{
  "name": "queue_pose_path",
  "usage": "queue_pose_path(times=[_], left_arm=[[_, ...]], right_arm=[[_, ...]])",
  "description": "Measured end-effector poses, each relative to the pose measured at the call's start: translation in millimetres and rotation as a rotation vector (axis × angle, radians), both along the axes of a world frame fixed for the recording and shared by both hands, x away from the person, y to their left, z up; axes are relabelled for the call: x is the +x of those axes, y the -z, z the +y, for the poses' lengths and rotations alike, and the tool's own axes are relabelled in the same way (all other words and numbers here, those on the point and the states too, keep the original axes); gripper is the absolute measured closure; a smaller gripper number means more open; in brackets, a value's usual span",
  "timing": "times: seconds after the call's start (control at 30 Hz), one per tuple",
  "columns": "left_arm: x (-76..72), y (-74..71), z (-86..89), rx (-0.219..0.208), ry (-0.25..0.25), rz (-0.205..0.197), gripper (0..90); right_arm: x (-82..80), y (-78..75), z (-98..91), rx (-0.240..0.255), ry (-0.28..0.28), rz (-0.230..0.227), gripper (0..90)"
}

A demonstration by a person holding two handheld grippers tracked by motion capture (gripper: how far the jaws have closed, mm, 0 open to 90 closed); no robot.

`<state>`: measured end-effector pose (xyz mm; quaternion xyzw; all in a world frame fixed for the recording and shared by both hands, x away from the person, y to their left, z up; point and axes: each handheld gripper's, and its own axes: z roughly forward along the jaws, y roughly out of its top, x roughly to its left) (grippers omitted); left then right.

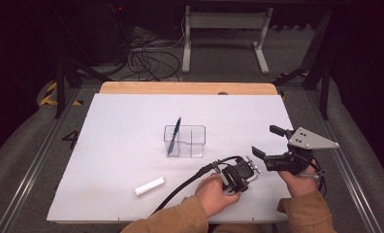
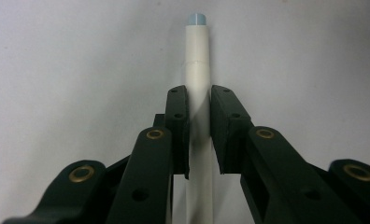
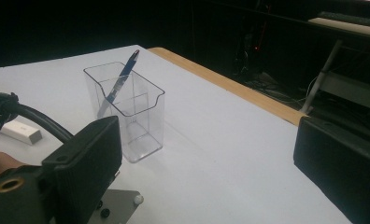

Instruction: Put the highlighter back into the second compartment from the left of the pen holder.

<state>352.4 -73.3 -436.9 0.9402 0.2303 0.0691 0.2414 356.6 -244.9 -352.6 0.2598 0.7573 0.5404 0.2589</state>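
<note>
the left gripper (image 1: 238, 178) sits at the near edge of the white table (image 1: 122, 126), a little right of centre, pointing down at the surface with the person's left hand (image 1: 214, 193) around it. in the left gripper view its two black jaws are drawn in narrow on a white pen (image 2: 198, 93), one jaw on each side of the barrel, and the pen runs away from the camera to a pale blue tip. whether the pen rests on the table or is lifted just off it cannot be told.

the right gripper (image 1: 267, 145) is held above the near right part of the table, pointing left, with the grey plate on top; its jaws stand wide apart and hold nothing.

a clear plastic holder (image 1: 185, 141) stands upright near the middle of the table, just beyond the left gripper. a blue pen (image 1: 174, 136) leans in its left compartment, top tilted toward the far side. in the right gripper view the holder (image 3: 127, 112) and the blue pen (image 3: 119, 83) show between the spread jaws.

a small white block (image 1: 149, 186) lies flat on the near left part of the table, well apart from the holder.
</note>
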Motion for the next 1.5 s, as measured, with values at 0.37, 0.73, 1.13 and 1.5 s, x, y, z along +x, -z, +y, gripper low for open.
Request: queue_pose_path(times=[0.37, 0.73, 1.13, 1.5], left_arm=[[-5.7, -26.7, 18.0, -0.061, 0.024, -0.015, 78.4], [-12.8, -44.1, 34.7, -0.097, 0.035, -0.031, 78.4], [-19.7, -59.0, 50.8, -0.131, 0.048, -0.055, 78.4], [-25.4, -72.1, 66.5, -0.162, 0.057, -0.093, 78.4]], right_arm=[[-0.4, -1.1, -1.0, 0.011, 0.002, -0.006, 8.5], [-0.9, -2.1, -1.8, 0.022, 0.004, -0.010, 8.5], [-1.0, -2.4, -2.0, 0.026, 0.004, -0.009, 8.5], [-1.3, -2.4, -1.4, 0.023, 0.004, -0.009, 8.5]])
